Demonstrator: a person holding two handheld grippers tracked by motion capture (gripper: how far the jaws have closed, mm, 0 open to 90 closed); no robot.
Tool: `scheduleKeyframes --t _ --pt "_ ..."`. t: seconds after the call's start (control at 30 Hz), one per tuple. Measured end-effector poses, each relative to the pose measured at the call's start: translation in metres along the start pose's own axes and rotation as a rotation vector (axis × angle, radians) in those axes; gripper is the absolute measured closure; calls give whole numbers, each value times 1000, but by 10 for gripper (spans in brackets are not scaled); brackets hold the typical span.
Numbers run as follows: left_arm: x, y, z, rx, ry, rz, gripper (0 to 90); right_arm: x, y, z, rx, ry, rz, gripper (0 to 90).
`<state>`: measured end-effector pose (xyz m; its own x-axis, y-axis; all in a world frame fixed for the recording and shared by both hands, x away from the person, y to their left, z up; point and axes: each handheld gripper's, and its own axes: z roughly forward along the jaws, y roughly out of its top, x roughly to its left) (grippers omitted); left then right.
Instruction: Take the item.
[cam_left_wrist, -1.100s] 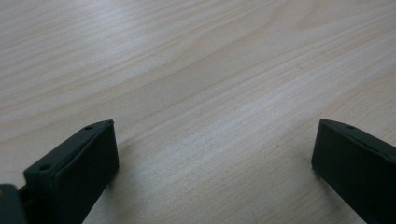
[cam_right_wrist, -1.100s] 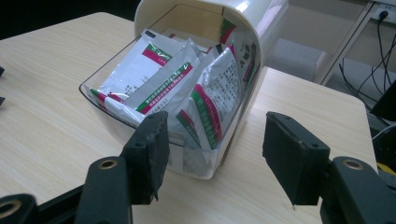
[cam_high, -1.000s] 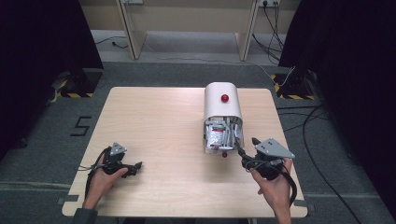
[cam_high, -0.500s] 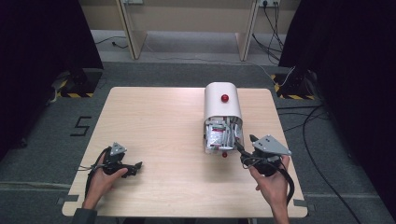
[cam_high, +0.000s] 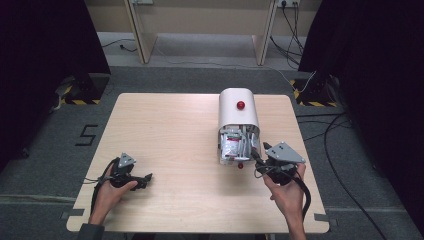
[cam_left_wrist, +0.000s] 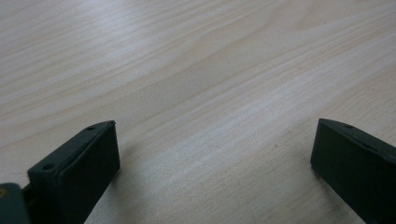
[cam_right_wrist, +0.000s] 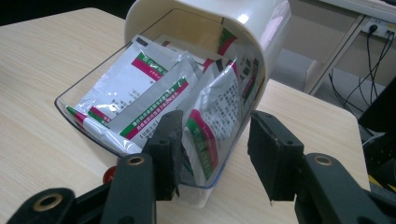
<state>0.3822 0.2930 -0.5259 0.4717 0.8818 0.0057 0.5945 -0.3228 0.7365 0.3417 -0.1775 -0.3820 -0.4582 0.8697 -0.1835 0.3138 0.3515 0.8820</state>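
Sachets (cam_right_wrist: 159, 88), white with red and green bands, lie packed in the clear pull-out tray (cam_right_wrist: 88, 123) of a white dispenser box (cam_high: 238, 112) with a rounded top. That box lies on the right half of the table (cam_high: 170, 130), its open end facing the near edge. A red knob (cam_high: 240, 105) sits on the top of the box; a second red knob (cam_high: 240, 165) shows at the near lip of the tray.

One sachet (cam_right_wrist: 210, 126) stands upright at the right side of the tray, against the clear front wall. The right gripper (cam_right_wrist: 212, 149) is at the tray's near right corner, jaws released and spread to either side of that upright sachet and the tray wall; whether they touch it I cannot tell. In the high view the right gripper (cam_high: 260, 159) sits just beside the box's open end.

The left gripper (cam_high: 146, 179) rests low over bare table at the near left, well apart from the box, its jaws released and wide apart.
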Motion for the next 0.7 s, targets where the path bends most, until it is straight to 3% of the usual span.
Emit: scheduleKeyframes --t 0.7 --pt "2 0 0 8 -9 -18 3 3 5 30 11 -51 -61 671"
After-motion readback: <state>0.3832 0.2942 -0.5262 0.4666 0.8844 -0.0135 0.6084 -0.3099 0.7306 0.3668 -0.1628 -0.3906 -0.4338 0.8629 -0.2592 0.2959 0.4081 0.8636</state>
